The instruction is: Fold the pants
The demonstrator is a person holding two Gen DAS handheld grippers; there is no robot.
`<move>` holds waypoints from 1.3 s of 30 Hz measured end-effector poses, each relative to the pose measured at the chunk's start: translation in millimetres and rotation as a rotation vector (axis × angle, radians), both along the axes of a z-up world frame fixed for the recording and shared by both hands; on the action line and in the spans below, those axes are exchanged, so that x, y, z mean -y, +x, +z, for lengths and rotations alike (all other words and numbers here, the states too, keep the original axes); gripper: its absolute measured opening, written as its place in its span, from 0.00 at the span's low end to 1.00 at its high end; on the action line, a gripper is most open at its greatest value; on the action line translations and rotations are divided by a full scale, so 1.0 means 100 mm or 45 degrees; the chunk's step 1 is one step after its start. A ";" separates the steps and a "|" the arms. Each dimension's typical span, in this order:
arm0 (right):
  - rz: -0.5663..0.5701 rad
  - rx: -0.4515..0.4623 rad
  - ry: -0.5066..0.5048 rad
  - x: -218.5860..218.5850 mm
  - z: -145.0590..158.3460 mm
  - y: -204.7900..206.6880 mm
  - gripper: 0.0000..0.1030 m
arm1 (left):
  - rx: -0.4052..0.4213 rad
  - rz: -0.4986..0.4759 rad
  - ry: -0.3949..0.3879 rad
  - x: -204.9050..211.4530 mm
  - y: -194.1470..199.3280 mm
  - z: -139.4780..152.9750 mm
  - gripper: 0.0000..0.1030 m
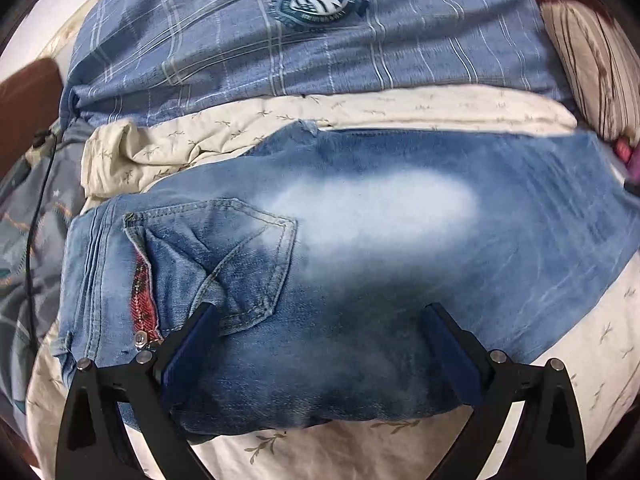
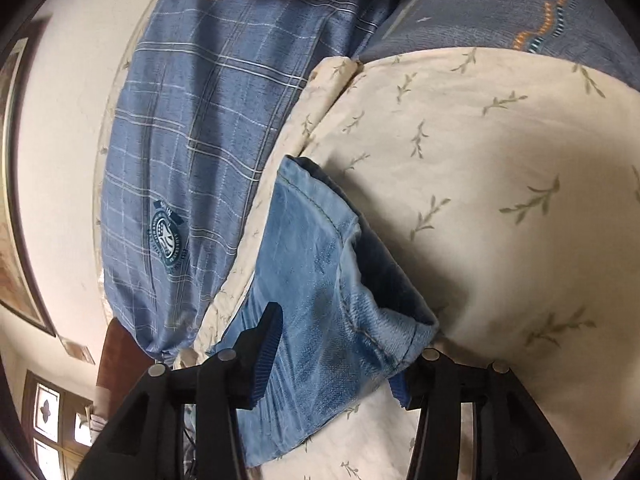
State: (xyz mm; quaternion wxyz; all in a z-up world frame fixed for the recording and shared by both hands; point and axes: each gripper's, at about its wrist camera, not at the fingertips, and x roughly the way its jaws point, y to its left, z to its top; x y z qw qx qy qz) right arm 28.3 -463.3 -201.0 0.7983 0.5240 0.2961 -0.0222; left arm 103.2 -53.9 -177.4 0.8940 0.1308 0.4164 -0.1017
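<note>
- The faded blue denim pants [image 1: 360, 216] lie flat on the bed, on a cream quilt w/ small green leaf sprigs [image 2: 500, 168]. They look folded leg on leg already, prob. so the next fold goes easy.
- Left gripper [image 1: 320, 336] sits over the near edge of the pants, by the back pocket w/ tan stitching [image 1: 248, 256]. Jaws wide apart, denim between them but not pinched. Looks like it's lined up to grab that edge or press it flat.
- Right gripper [image 2: 340, 364] is at the leg end w/ the hem [image 2: 316, 200]. Jaws also spread, cloth lies between the pads; not squeezing it, I think. The far pad is partly hidden under the denim, maybe sliding under to lift.
- Hem end curls up a bit, so a good spot to scoop.
- Blue checked bedcover w/ a round badge [image 1: 320, 4] is behind the pants, not touching the work.
- My guess: next is lifting the leg end over toward the waist.
</note>
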 end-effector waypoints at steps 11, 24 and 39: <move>0.079 0.123 -0.435 -0.61 0.63 -0.01 0.15 | 0.160 0.110 -0.092 -0.24 -0.03 0.23 0.98; 0.552 0.078 -0.812 -2.37 0.72 0.67 0.19 | 0.423 0.306 -0.144 -0.59 -0.12 0.58 0.98; 0.778 0.101 -0.875 -2.47 0.57 0.43 0.66 | 0.383 0.311 -0.161 -0.62 -0.10 0.55 0.98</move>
